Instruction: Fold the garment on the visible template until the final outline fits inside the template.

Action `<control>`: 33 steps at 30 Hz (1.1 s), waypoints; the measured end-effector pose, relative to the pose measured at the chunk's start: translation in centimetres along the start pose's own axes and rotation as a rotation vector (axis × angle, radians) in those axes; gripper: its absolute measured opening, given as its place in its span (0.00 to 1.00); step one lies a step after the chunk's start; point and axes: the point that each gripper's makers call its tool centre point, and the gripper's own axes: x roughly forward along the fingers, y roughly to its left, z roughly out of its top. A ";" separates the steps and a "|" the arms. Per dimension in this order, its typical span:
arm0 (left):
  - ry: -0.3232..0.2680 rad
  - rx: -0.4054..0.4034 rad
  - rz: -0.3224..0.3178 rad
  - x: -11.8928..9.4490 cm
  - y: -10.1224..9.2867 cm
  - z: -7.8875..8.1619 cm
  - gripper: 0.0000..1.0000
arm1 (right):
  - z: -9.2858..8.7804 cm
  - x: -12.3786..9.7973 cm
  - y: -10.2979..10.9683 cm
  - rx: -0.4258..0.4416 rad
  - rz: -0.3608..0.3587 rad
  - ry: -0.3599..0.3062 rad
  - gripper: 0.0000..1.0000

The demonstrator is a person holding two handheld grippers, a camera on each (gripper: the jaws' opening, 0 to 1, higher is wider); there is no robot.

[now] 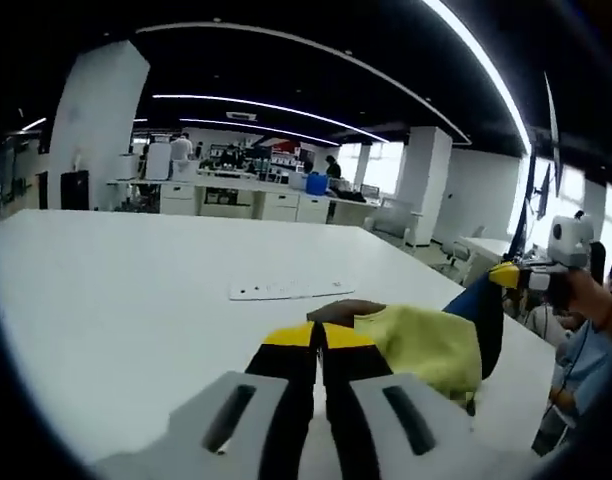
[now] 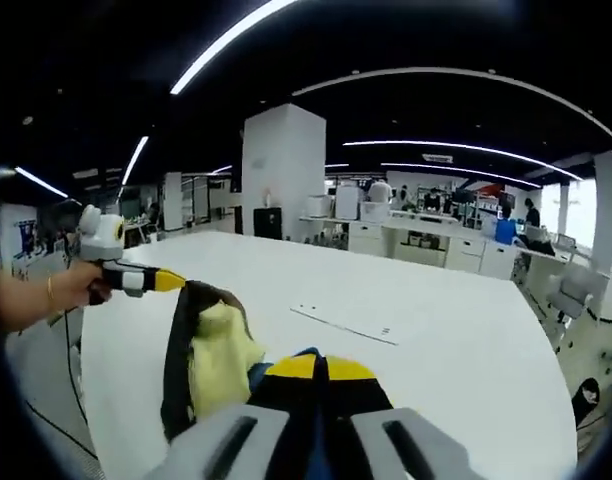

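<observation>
- Your garment (image 1: 426,345) is pale yellow with dark brown and blue parts.
- Your gripper tips (image 1: 319,336) are yellow over black.
- The table (image 1: 116,290) is plain white.

A white pillar (image 1: 96,110) rises at the upper left, and long ceiling light strips (image 1: 266,105) curve overhead. Cabinets (image 1: 276,205) and a blue bin (image 1: 317,184) line the far background. Office chairs (image 2: 571,290) sit at the right.
</observation>
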 end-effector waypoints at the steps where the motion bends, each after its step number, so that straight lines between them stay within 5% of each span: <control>1: -0.002 0.002 -0.027 0.5 -0.4 0.0 0.00 | 0.2 0.1 -0.9 0.012 -0.013 0.000 0.00; 6: 0.010 -0.006 -0.073 2.7 -0.9 -0.4 0.00 | 0.5 0.9 -4.0 0.045 -0.074 -0.007 0.00; 13: 0.096 -0.003 -0.051 5.9 0.2 -3.1 0.00 | -0.2 1.9 -8.6 0.151 -0.186 -0.023 0.00; 24: 0.218 0.018 0.019 9.9 2.3 -7.5 0.00 | -6.6 5.0 -13.0 0.295 -0.240 0.113 0.00; 33: 0.281 0.032 0.059 10.9 3.4 -9.6 0.00 | -9.0 6.5 -13.4 0.318 -0.241 0.178 0.00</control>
